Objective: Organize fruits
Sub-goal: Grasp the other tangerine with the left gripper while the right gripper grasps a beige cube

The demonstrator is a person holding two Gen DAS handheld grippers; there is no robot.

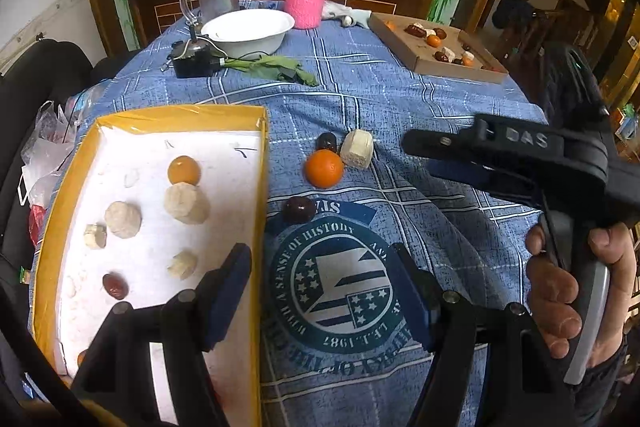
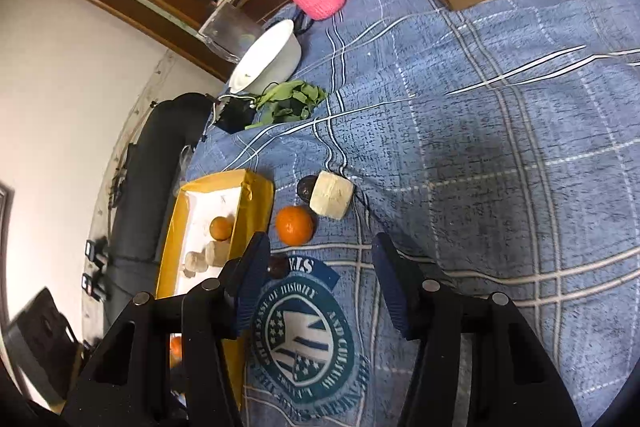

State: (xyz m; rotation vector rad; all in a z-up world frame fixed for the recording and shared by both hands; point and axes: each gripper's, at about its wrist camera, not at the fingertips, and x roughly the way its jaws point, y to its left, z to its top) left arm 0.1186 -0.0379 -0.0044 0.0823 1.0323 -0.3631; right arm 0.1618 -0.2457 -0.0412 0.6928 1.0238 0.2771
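Left wrist view: a yellow-rimmed tray (image 1: pixel 256 187) is seen at the left on a blue checked cloth (image 1: pixel 400 87), with pale chunks, a small orange fruit and a dark red date already laid inside.
Loose fruit: an orange (image 1: pixel 324 168), a pale cut chunk (image 1: pixel 357 149), a dark date behind them (image 1: pixel 327 142) and a second dark date (image 1: pixel 299 209) nearer the tray are left on the cloth, just beside the tray's right wall.
Left gripper (image 1: pixel 320 291): the jaws are held well apart with nothing between them; only the printed emblem (image 1: pixel 340 291) is framed.
Right gripper (image 2: pixel 320 279): the jaws are parted and empty in the right wrist view; the orange (image 2: pixel 295 225) lies just ahead of the left finger, untouched.
Far box: a cardboard box (image 1: pixel 452 71) with more dates, oranges and chunks is set at the far right edge, well apart from both grippers.
Stage, as judged: a pick from the loose cluster appears to be next.
Risk, rolling: the orange could be nudged by one finger before the other closes, and sent rolling over the soft cloth.
Risk, crowding: the orange, chunk and date are touching or nearly so, so a neighbour could be caught or pushed aside.
Risk, collision: both grippers are aimed at the same small patch and could be knocked together.
Risk, tray wall: the near date could be pushed against the wall instead of being lifted.
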